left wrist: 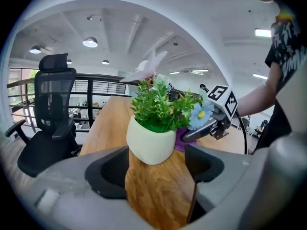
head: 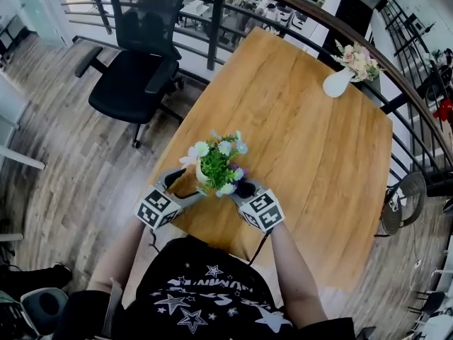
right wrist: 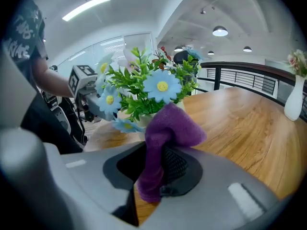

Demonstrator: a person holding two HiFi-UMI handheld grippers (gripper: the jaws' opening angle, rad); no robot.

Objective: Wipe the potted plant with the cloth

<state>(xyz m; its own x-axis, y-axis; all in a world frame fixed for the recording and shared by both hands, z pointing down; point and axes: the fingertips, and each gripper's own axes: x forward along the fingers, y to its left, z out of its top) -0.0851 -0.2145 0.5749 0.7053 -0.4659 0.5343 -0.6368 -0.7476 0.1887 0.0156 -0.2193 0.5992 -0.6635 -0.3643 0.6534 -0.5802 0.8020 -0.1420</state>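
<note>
A small white pot (left wrist: 151,142) with green leaves and blue and white flowers (head: 216,163) stands near the front edge of the wooden table (head: 311,154). My left gripper (head: 182,187) is at the pot's left side. Its jaws stand open, with the pot (head: 202,177) just ahead of the tips in the left gripper view (left wrist: 156,169). My right gripper (head: 243,189) is at the pot's right side, shut on a purple cloth (right wrist: 165,131). The cloth's folded top lies against the leaves and the pot's side (left wrist: 179,139).
A white vase of pink flowers (head: 340,80) stands at the table's far right corner. A black office chair (head: 138,69) is off the table's left side, and a dark railing (head: 212,20) runs behind. The person's torso is close behind both grippers.
</note>
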